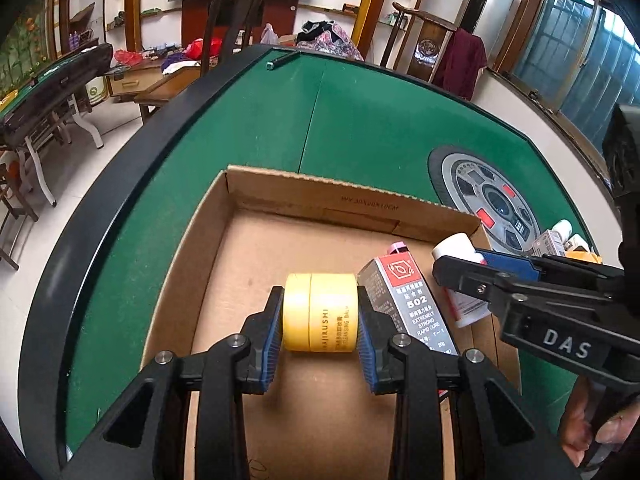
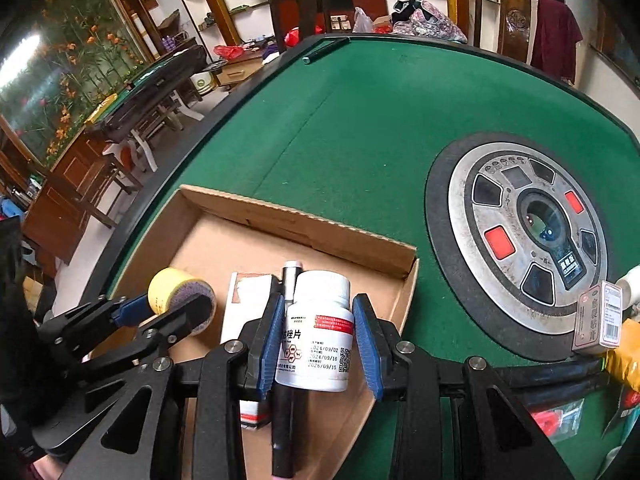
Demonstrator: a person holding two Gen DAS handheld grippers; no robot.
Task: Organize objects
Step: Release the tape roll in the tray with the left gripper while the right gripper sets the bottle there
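Observation:
A shallow cardboard box (image 1: 256, 240) (image 2: 304, 224) lies on the green table. My left gripper (image 1: 320, 320) is shut on a yellow round jar (image 1: 320, 312) and holds it over the box floor; the jar also shows in the right wrist view (image 2: 176, 292). A grey 502 glue carton (image 1: 408, 300) and a pink-capped pen (image 1: 398, 248) lie in the box beside it. My right gripper (image 2: 320, 336) has its blue pads around a white pill bottle (image 2: 320, 332), with a gap showing on the right side, over the box's right part. The bottle (image 1: 460, 280) shows in the left wrist view too.
A round grey control panel (image 2: 520, 240) sits in the table's middle. A small carton (image 2: 598, 316), a yellow packet (image 2: 624, 364) and other small items lie at the right. The table's black rim (image 1: 120, 184) curves along the left. Chairs and shelves stand behind.

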